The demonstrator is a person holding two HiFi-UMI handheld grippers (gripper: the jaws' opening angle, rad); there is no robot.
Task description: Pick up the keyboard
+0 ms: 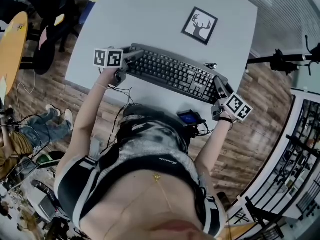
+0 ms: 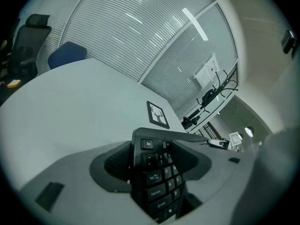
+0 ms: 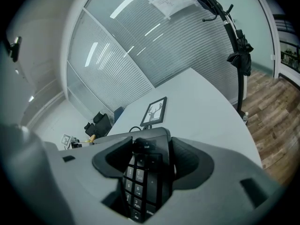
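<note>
At the near edge of the pale desk (image 1: 150,19), the black keyboard (image 1: 172,73) lies slantwise in front of the person, its long side running from their left hand to their right. Each short end is caught. The left tongs (image 2: 153,162) are clenched on the end with the Esc key, ribbed pads pressing the top and underside of the casing. The right tongs (image 3: 150,163) are clamped the same way on the number-pad end.

Holding it by both ends makes sense to me. The board is long and thin, and a single grip at one end would probably let the other end droop or twist. From where I stand I cannot tell whether it has left the surface or rests on it. A framed deer picture (image 1: 199,25) lies flat farther back, well apart from the keyboard, so a straight lift looks unobstructed. Both ends should rise together to keep it level.
</note>
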